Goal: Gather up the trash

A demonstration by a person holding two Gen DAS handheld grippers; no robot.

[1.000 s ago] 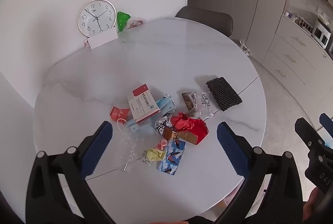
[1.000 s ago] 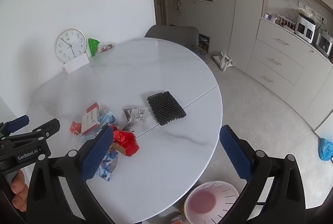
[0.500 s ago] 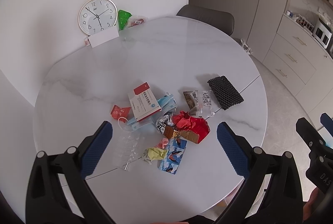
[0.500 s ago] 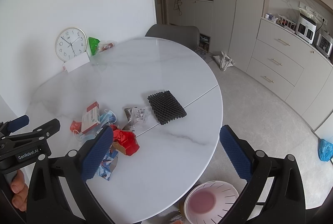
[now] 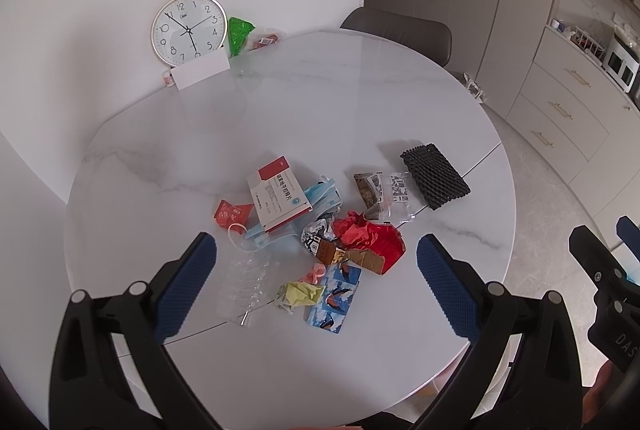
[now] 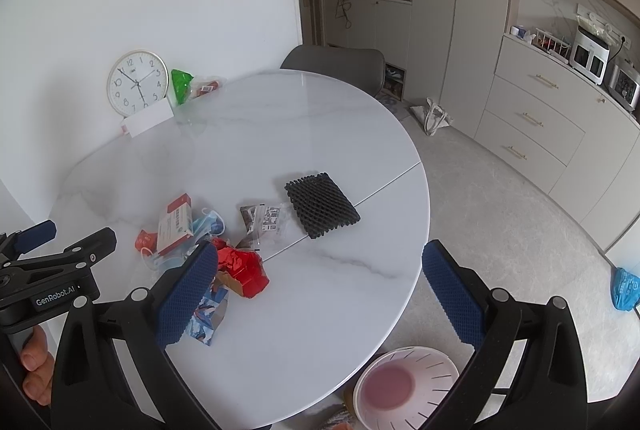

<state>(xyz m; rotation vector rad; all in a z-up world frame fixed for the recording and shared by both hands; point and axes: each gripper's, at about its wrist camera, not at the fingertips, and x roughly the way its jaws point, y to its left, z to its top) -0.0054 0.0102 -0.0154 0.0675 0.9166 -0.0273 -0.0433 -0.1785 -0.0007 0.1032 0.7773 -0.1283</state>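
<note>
Trash (image 5: 320,230) lies beyond the spread left hand-held gripper (image 5: 316,270).

Left gripper (image 5: 316,274) and right gripper (image 6: 320,286) are both held level side by side with jaws spread wide and nothing between them, the left one's handle gripped by a hand (image 6: 36,370).

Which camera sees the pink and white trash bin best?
The right wrist view. It shows the white bin with its pink bottom on the floor, just below the table edge and between the open right gripper fingers. The left wrist view doesn't show the bin clearly; the table covers that spot.
</note>
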